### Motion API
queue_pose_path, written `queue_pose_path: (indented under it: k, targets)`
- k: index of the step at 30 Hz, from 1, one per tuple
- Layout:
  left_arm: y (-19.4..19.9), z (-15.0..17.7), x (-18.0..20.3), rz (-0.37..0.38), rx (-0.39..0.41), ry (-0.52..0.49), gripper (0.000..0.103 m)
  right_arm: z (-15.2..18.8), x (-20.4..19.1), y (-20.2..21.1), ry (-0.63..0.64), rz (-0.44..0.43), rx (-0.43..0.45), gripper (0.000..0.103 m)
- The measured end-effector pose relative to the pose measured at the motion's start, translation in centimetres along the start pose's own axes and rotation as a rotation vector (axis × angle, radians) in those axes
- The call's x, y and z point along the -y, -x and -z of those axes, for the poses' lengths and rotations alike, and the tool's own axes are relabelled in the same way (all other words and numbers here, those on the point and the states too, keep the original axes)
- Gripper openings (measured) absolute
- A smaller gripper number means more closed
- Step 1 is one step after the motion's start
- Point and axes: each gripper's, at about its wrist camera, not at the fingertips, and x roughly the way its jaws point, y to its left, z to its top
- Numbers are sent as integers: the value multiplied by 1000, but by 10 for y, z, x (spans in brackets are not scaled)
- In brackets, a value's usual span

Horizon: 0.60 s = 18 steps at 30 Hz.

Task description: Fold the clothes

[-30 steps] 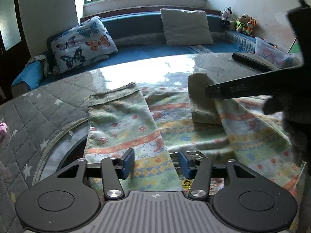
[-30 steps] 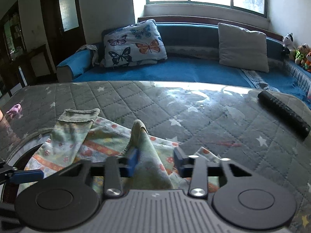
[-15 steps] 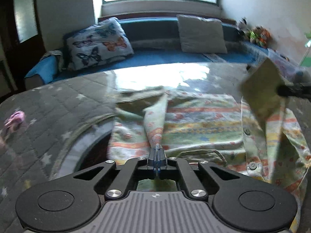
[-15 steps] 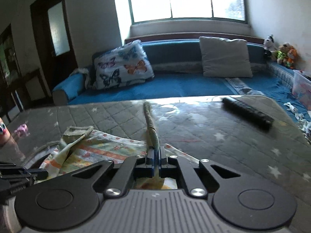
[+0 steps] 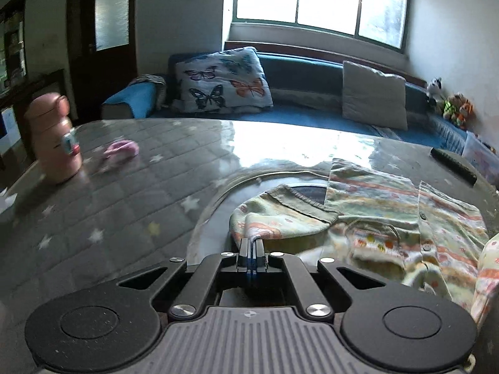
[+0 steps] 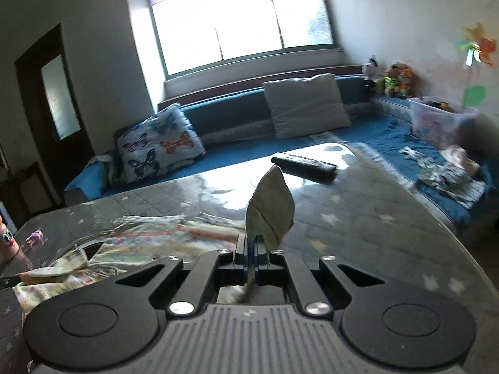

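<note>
Pinching a fold of the patterned garment (image 5: 389, 215), the left gripper (image 5: 251, 244) is clamped tight on the cloth; the right gripper (image 6: 251, 243) is likewise clenched on its ribbed cuff (image 6: 270, 208), which stands up; the rest lies rumpled on the quilted table (image 5: 131, 205).

No text, label, brand, number or sign can be read anywhere.
</note>
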Motion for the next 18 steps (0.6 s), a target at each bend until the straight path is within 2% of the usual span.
queue_pose_path:
  k: [9,16,18]
  targets:
    - [59,38,-22,-22,9,45,1,48,43,55,-112,94,-3,3]
    - [83,73,-40,-49,-63,53,1,89,71,80,-165,190,-69,3]
    - [86,81,-44,-48,-86,56,1,98,78,83,-180,211,-97,6]
